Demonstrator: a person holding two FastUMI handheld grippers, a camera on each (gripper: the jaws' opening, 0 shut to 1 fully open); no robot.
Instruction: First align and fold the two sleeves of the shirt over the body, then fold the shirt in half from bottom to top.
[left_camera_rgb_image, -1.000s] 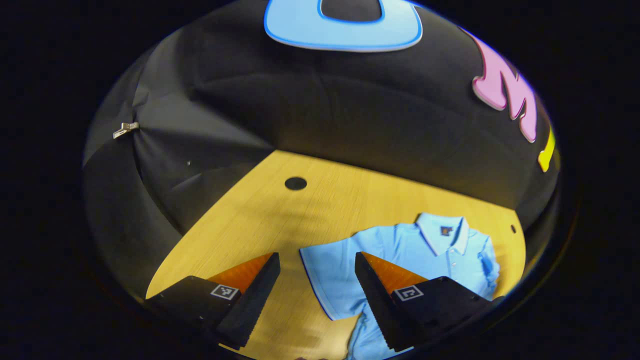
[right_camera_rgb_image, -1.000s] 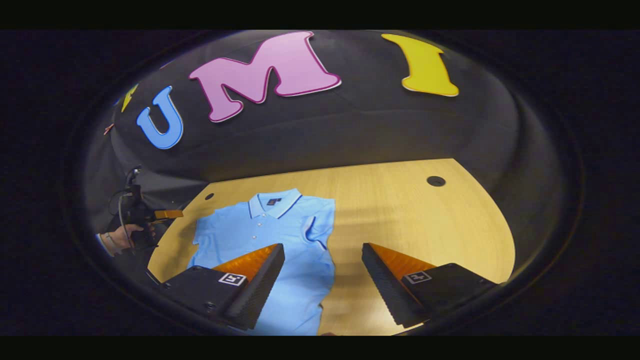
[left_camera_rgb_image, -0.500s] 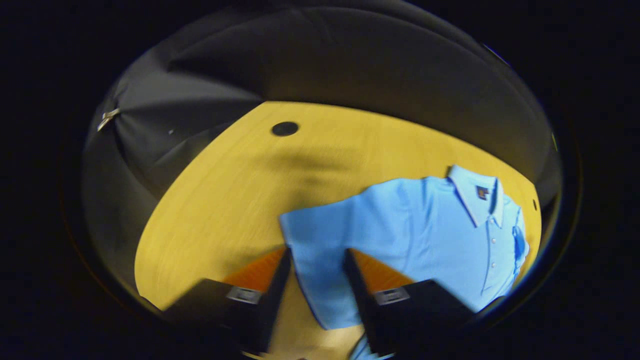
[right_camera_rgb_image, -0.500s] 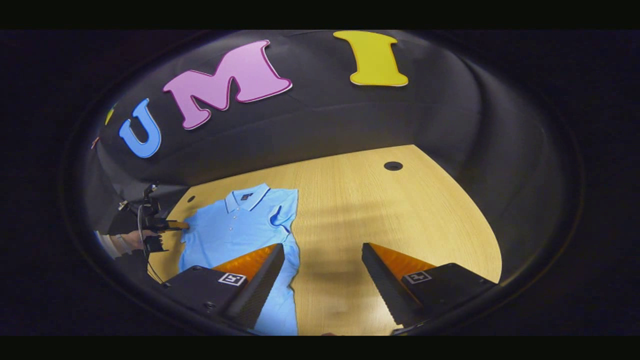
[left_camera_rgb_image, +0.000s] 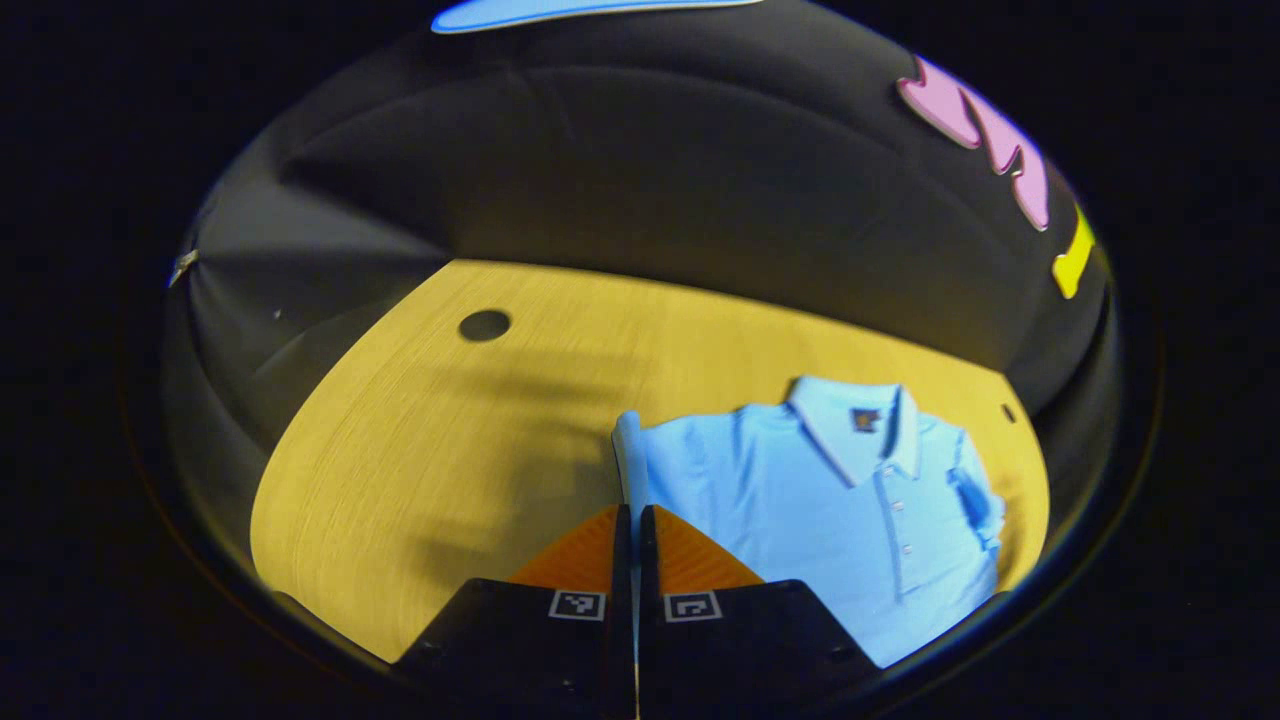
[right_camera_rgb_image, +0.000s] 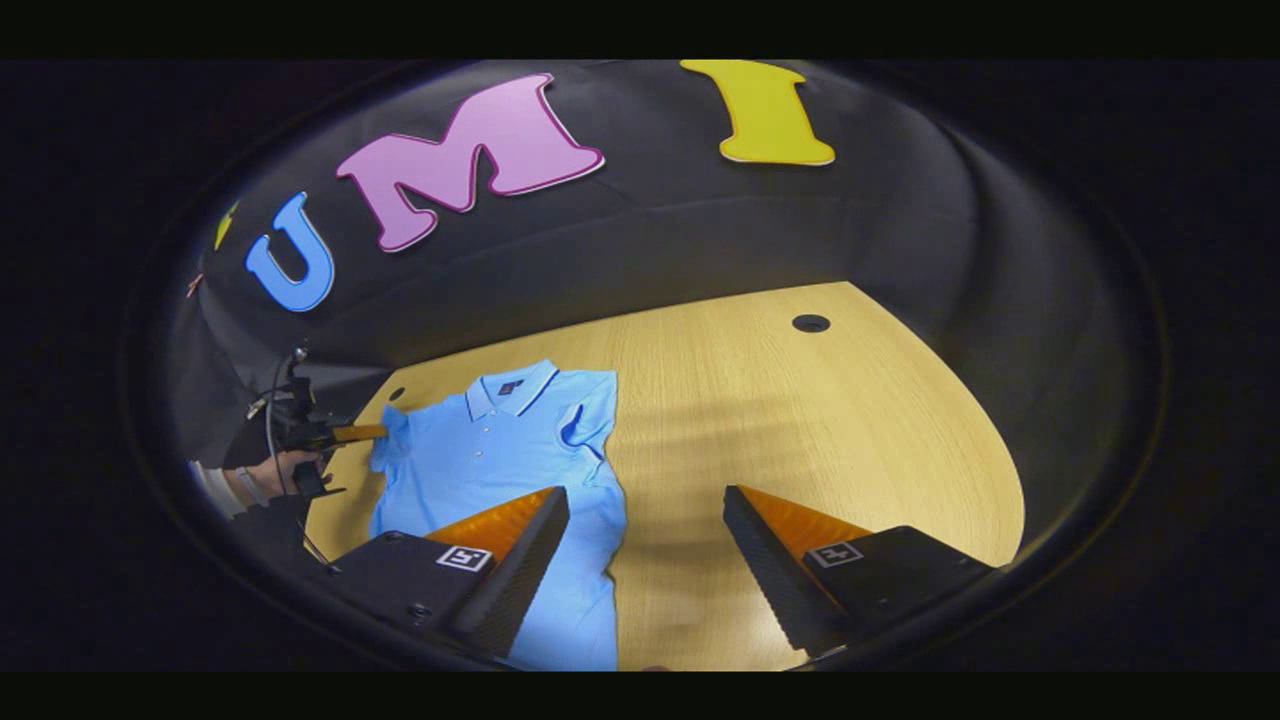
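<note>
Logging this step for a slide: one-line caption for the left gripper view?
Left gripper shut on the blue polo shirt's sleeve, lifting it edge-up off the wooden table.

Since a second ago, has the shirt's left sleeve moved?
Yes. The left gripper has shut on the sleeve and lifted it off the table, toward the collar.

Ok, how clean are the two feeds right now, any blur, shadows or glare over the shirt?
Left gripper view: sharp, no glare; soft shadows fall on the table left of the shirt; fisheye curves the table edge. Right gripper view: also sharp, shirt evenly lit, faint shadow bands on the bare wood beside it.
</note>
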